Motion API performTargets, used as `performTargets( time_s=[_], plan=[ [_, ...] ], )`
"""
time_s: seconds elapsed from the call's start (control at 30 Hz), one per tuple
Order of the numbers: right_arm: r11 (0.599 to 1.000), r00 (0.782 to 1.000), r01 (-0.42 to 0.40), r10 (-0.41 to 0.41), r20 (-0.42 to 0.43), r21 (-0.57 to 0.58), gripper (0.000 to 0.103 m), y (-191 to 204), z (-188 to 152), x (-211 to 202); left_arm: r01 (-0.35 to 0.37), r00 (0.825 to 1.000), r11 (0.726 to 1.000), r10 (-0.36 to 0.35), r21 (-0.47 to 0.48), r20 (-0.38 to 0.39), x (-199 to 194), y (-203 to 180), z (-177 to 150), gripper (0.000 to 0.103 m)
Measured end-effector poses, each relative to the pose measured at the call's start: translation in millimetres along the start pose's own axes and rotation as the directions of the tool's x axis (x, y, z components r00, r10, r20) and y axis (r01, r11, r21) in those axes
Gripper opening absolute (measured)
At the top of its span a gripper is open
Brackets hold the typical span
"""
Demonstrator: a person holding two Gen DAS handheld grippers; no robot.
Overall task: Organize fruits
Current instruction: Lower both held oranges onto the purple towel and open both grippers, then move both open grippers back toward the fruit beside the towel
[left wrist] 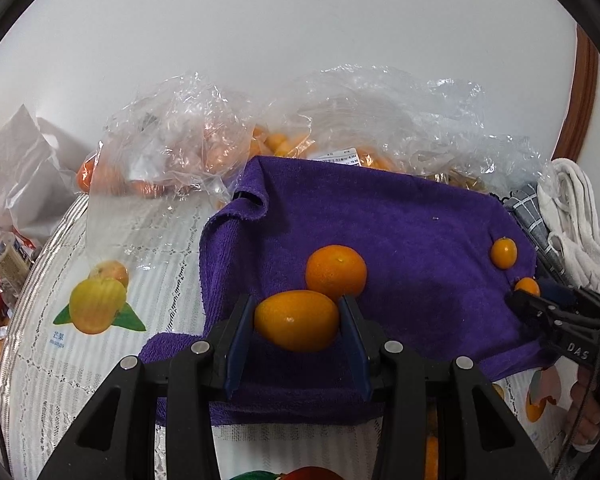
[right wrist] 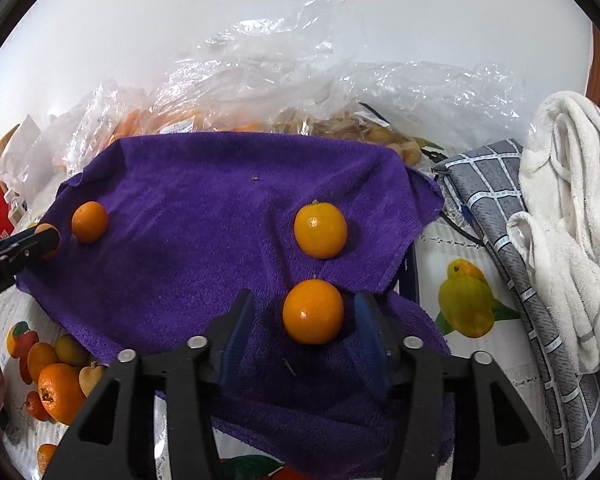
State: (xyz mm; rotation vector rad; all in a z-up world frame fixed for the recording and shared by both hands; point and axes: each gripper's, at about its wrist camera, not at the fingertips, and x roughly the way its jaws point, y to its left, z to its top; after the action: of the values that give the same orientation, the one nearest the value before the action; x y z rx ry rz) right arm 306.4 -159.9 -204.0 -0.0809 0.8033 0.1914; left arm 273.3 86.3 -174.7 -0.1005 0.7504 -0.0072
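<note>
Your left tool (left wrist: 298, 322) pinches an oval orange kumquat (left wrist: 296, 320) on the purple terry towel (left wrist: 400, 216); your right tool (right wrist: 302, 320) gapes around a round kumquat (right wrist: 313, 311), pads apart from it. Centre the right, close gently, lift straight

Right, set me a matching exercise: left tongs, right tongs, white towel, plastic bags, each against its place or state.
1. left tongs
2. right tongs
3. white towel
4. plastic bags

A. behind the purple cloth
B. open around a round orange fruit
C. bunched at the far right
D. gripping an oval orange fruit

Pairs: 1-D, 2-B, 3-C, 4-A
</note>
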Motion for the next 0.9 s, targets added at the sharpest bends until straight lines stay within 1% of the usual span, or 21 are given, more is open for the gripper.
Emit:
performTargets(
  time_s=[0.03,0.1,0.13,0.23,0.4,0.43,0.47,0.53,0.6,0.7,0.8,0.9],
  plan=[
    [1.000,1.000,0.008,-0.008,0.008,0.000,0.056,1,1,-3,0.003,1.000,1.000,-0.003,-0.002,0.002,-1,0,0,0.042],
    [1.000,0.999,0.015,-0.015,0.038,-0.012,0.058,2,4,-12,0.009,1.000,1.000,-0.009,-0.008,0.009,-2,1,1,0.051],
    [1.000,0.998,0.022,-0.021,0.061,-0.019,0.059,3,5,-17,0.011,1.000,1.000,-0.011,-0.009,0.015,-4,1,1,0.058],
    [0.999,0.994,0.043,-0.042,0.103,-0.001,0.059,1,10,-32,0.017,0.999,1.000,-0.015,-0.026,0.045,-11,3,3,0.062],
    [0.996,0.992,0.028,-0.038,0.121,0.080,0.059,-6,10,-57,0.022,0.994,0.998,-0.015,-0.063,0.110,-29,10,9,0.062],
    [0.995,0.991,0.041,-0.051,0.124,0.086,0.059,-6,8,-64,0.031,0.992,0.997,-0.022,-0.072,0.127,-34,12,10,0.062],
    [0.995,0.990,0.054,-0.064,0.126,0.088,0.059,-5,6,-68,0.059,0.988,0.995,-0.046,-0.081,0.146,-41,14,13,0.062],
    [0.992,0.985,0.097,-0.108,0.136,0.083,0.059,-1,2,-82,0.085,0.985,0.993,-0.071,-0.086,0.159,-51,16,15,0.062],
    [0.991,0.984,0.109,-0.119,0.131,0.081,0.059,1,-3,-92,0.101,0.981,0.990,-0.084,-0.096,0.174,-63,20,12,0.062],
    [0.991,0.988,0.099,-0.109,0.109,0.087,0.059,3,-12,-103,0.120,0.982,0.989,-0.105,-0.087,0.160,-76,24,2,0.062],
    [0.993,0.995,0.069,-0.076,0.067,0.100,0.059,8,-24,-105,0.086,0.986,0.995,-0.078,-0.046,0.145,-86,26,-15,0.062],
    [0.994,0.998,0.048,-0.051,0.034,0.095,0.059,16,-36,-103,0.080,0.990,0.996,-0.075,-0.036,0.118,-92,36,-34,0.062]
  ],
)
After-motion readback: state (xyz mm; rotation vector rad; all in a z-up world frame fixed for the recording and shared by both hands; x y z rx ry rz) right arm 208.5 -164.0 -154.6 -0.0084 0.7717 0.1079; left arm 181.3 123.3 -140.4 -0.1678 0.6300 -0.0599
